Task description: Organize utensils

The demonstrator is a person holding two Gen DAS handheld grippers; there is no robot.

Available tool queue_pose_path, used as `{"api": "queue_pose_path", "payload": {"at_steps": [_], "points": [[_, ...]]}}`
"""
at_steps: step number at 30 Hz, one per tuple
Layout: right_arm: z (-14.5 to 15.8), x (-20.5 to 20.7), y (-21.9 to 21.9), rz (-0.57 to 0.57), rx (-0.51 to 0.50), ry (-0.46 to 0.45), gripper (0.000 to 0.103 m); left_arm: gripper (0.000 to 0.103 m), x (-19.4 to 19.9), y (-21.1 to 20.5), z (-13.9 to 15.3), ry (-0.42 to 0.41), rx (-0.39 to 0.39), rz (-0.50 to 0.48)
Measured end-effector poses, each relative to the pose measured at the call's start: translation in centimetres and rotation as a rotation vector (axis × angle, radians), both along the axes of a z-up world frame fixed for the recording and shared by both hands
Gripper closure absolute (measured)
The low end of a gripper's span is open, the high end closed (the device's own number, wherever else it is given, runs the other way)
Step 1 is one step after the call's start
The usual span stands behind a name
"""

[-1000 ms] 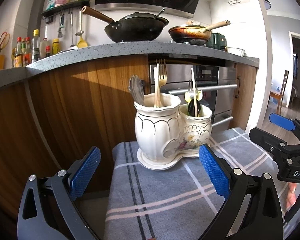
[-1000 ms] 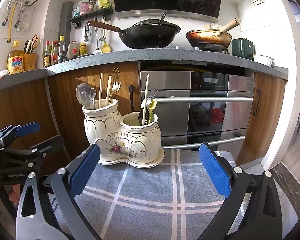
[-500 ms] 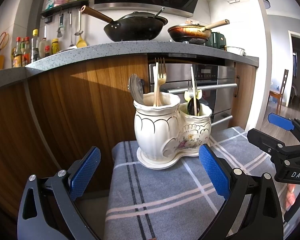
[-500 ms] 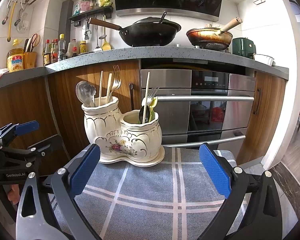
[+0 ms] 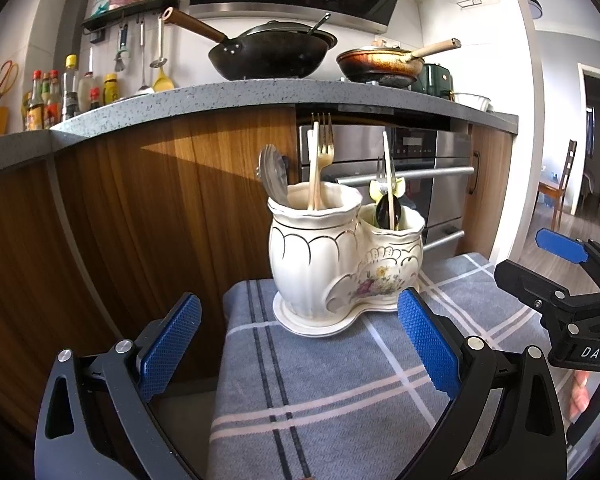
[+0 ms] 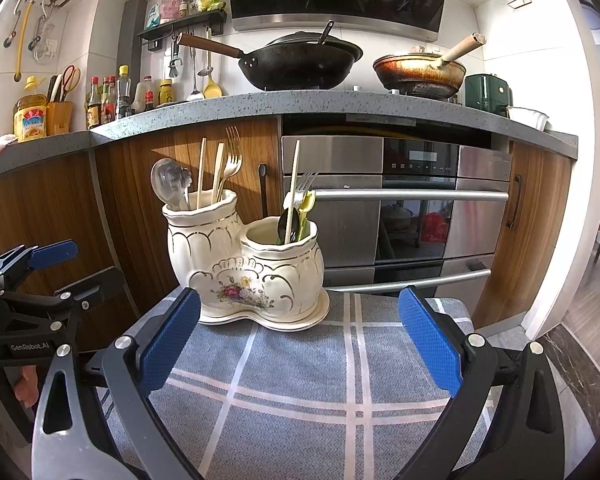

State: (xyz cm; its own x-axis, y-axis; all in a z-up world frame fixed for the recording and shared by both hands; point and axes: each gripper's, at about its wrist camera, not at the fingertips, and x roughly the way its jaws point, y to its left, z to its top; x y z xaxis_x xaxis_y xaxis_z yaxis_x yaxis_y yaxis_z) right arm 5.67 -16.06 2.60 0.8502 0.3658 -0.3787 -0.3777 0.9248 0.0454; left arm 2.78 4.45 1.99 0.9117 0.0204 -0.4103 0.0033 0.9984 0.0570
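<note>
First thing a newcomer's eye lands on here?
The cream two-pot ceramic holder, standing on the grey plaid cloth with forks, spoons and chopsticks upright in both pots. Next, the open blue-padded jaws of the right gripper framing it, empty. Behind, a black wok on the counter.

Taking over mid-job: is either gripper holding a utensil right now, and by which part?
Nothing is held. The left gripper and right gripper are both open and empty, short of the ceramic holder; all utensils stand in its two cups.
</note>
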Motion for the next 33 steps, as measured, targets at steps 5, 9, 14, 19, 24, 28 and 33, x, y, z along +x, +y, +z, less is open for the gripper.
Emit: {"api": "queue_pose_path", "payload": {"at_steps": [5,9,14,19,24,28,33], "points": [[-0.06,0.0,0.08,0.0,0.001,-0.001,0.005,0.005,-0.05,0.0,-0.17,0.003,0.001,-0.001],[-0.07,-0.02,0.11,0.0,0.0,-0.001,0.005,0.005,-0.03,-0.01,-0.21,0.004,0.001,-0.002],[-0.08,-0.02,0.14,-0.001,0.0,-0.001,0.005,0.005,-0.07,-0.01,-0.17,0.003,0.001,-0.002],[-0.07,0.03,0.19,0.0,-0.003,0.0,0.005,0.005,-0.03,-0.01,-0.17,0.002,0.003,-0.003],[-0.19,0.02,0.18,0.001,-0.003,0.002,0.005,0.005,-0.02,-0.18,-0.14,-0.006,0.026,-0.005],[-0.19,0.02,0.17,0.001,-0.004,0.002,0.005,0.005,0.15,-0.19,-0.17,0.011,0.024,-0.006],[-0.43,0.22,0.15,-0.003,-0.002,0.006,0.005,0.005,0.66,0.04,-0.45,0.03,0.003,-0.009]]}}
